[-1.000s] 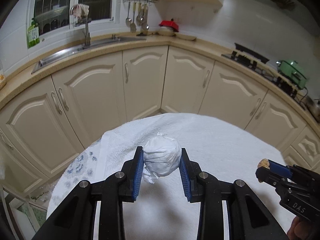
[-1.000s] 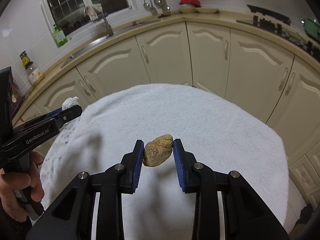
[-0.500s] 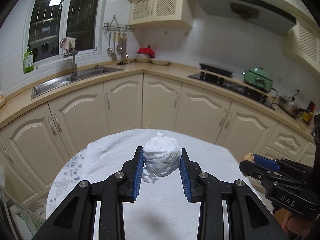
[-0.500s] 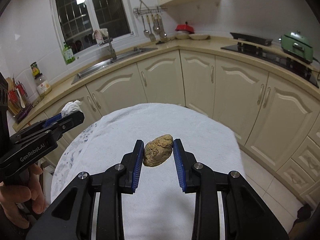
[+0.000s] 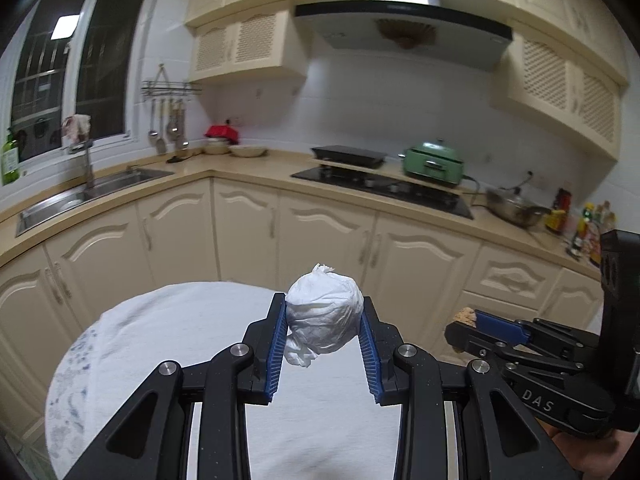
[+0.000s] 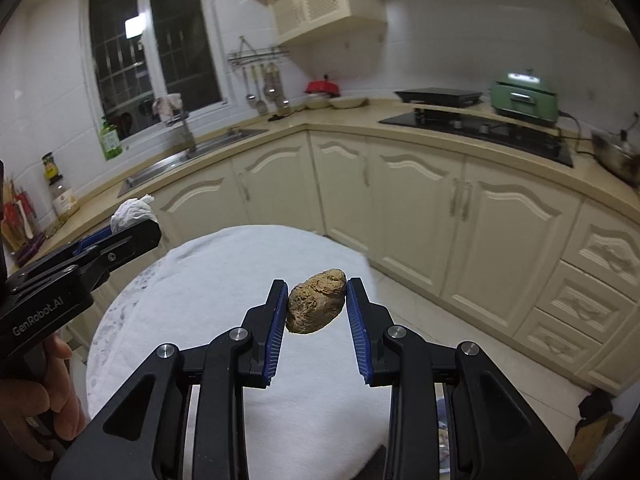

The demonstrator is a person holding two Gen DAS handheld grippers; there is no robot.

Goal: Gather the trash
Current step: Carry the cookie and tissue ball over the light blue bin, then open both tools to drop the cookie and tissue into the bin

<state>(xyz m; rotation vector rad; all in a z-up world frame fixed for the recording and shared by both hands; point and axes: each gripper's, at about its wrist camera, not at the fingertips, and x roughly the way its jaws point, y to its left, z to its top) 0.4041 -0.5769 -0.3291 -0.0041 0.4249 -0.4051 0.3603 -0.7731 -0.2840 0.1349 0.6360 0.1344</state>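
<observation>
My left gripper (image 5: 323, 307) is shut on a crumpled white paper ball (image 5: 325, 322) and holds it high above the round table (image 5: 168, 328) with its white cloth. My right gripper (image 6: 317, 291) is shut on a brown crumpled lump (image 6: 316, 301), also held above the table (image 6: 224, 272). The right gripper shows at the right of the left wrist view (image 5: 464, 320), the brown lump (image 5: 465, 314) at its tip. The left gripper shows at the left of the right wrist view (image 6: 140, 224) with the white ball (image 6: 131, 211).
Cream kitchen cabinets (image 5: 320, 232) curve behind the table, with a sink (image 5: 80, 196), a hob (image 5: 380, 188) and a green appliance (image 5: 434, 162) on the counter. Tiled floor (image 6: 480, 344) lies to the right of the table.
Both grippers have risen and tilted upward with their loads; the table has dropped lower in both views and the upper cabinets and hood have come into sight.
</observation>
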